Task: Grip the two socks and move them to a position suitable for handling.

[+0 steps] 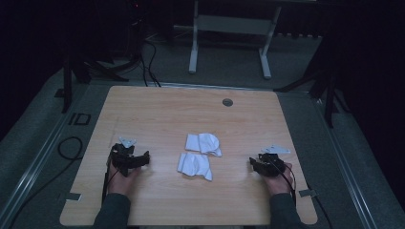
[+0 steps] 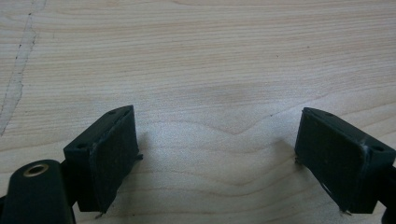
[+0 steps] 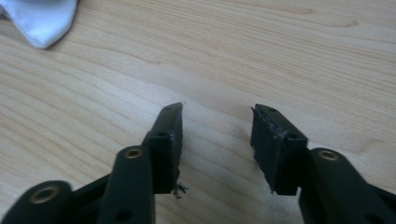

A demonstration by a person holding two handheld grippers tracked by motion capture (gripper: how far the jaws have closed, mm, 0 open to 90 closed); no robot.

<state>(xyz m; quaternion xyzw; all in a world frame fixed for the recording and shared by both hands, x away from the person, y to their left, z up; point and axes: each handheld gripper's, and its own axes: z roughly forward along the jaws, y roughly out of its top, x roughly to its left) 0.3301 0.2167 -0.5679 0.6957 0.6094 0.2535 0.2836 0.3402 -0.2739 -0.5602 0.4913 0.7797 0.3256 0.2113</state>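
Observation:
Two crumpled white cloths lie mid-table, one (image 1: 204, 143) just behind the other (image 1: 195, 165). My left gripper (image 1: 144, 156) rests on the wooden table (image 1: 157, 109) left of them, pointing toward them; in the left gripper view (image 2: 217, 140) its jaws stand wide open over bare wood. My right gripper (image 1: 252, 162) rests to the right of the cloths, pointing left. In the right gripper view (image 3: 217, 112) its jaws stand partly apart with nothing between them, and a corner of a white cloth (image 3: 42, 18) shows at the top left, well ahead of the tips.
A round cable hole (image 1: 227, 102) sits near the table's far edge. Bits of tape mark the near left (image 1: 72, 196) and near right (image 1: 308, 192) corners. A black cable (image 1: 69, 148) loops on the floor to the left, and a white desk frame (image 1: 229, 28) stands behind.

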